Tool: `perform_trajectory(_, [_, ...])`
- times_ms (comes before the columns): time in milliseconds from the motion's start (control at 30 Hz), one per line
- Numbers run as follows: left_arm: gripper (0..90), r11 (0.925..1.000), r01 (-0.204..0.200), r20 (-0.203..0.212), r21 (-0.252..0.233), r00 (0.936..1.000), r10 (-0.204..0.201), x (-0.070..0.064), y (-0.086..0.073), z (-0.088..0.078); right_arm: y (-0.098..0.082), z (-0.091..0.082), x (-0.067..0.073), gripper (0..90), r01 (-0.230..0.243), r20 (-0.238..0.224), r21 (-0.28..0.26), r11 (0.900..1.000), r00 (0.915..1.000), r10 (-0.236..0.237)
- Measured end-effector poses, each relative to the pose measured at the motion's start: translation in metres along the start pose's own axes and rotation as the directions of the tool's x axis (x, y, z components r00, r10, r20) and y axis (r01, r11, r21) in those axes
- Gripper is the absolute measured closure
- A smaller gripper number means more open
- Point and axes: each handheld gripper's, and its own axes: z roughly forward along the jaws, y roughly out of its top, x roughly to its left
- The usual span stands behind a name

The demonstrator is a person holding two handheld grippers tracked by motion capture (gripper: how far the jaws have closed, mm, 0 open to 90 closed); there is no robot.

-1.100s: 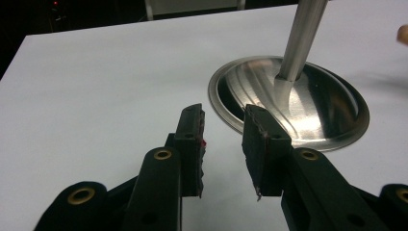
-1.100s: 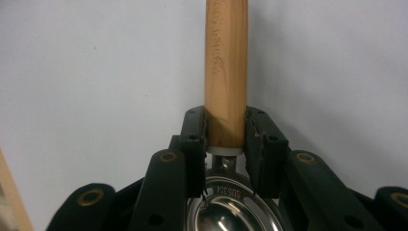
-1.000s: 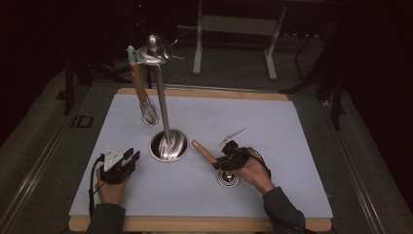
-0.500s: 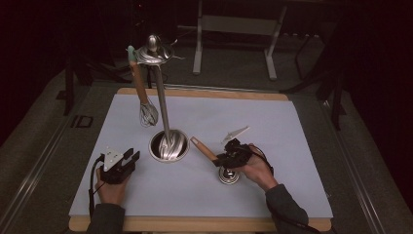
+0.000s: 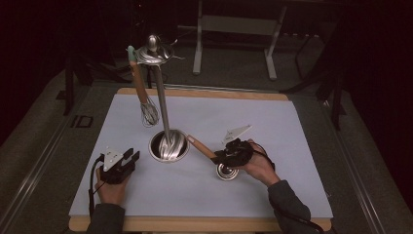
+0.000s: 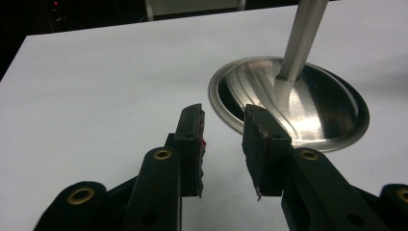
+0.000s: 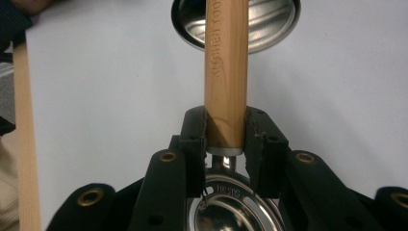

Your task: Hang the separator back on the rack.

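Right tool (image 5: 225, 158): jaws clamped on the wooden handle (image 7: 226, 72) of a metal ladle, pads pressing both sides of the handle's lower end, just above the metal neck. In the right gripper view the handle runs straight ahead between the jaws toward the stand's round base; lettering is pressed into the wood. The ladle's bowl (image 7: 231, 209) sits just behind and below the jaws, its shiny rim showing stamped letters. In the high view the bowl (image 5: 227, 171) lies right under the tool, low over the white mat (image 5: 292, 131) on the counter (image 5: 204, 225); contact with the mat cannot be told. The handle tilts up and away from the tool toward the stand.

Left tool (image 5: 127, 159): jaws apart, nothing between the pads. It rests low at the mat, held by the left hand (image 5: 111, 187). In the left gripper view the stand's base (image 6: 308, 103) lies just ahead of the jaws and a little to their right, apart from them, with the steel pole (image 6: 303, 33) rising from its centre.

Farther beyond the left tool, a whisk (image 5: 148, 112) with a wooden handle hangs from the hooked top (image 5: 153, 51) of the stand, wire head down, clear of the mat.
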Motion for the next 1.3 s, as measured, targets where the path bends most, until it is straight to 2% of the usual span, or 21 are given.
perform_trajectory(233, [69.5, 1.0000, 0.000, 0.000, 0.000, 1.0000, 0.000, 0.000, 0.000, 0.000, 0.005, -0.008, 0.000, 71.0, 0.029, -0.001, -0.046, 0.999, 0.9996, -0.029])
perform_trajectory(767, [69.5, 1.0000, -0.002, 0.000, 0.002, 1.0000, 0.002, 0.000, 0.000, 0.000, 0.019, -0.026, -0.001, 70.9, 0.057, 0.023, -0.132, 0.990, 0.9982, -0.055])
perform_trajectory(967, [69.5, 1.0000, 0.002, 0.000, -0.001, 1.0000, -0.002, 0.000, 0.000, 0.000, 0.026, -0.033, -0.001, 70.9, 0.057, 0.022, -0.186, 0.981, 0.9983, -0.054])
perform_trajectory(1300, [69.5, 1.0000, 0.000, 0.001, 0.000, 1.0000, 0.000, 0.000, 0.000, 0.000, 0.035, -0.041, -0.002, 71.0, 0.061, 0.028, -0.240, 0.969, 0.9980, -0.056])
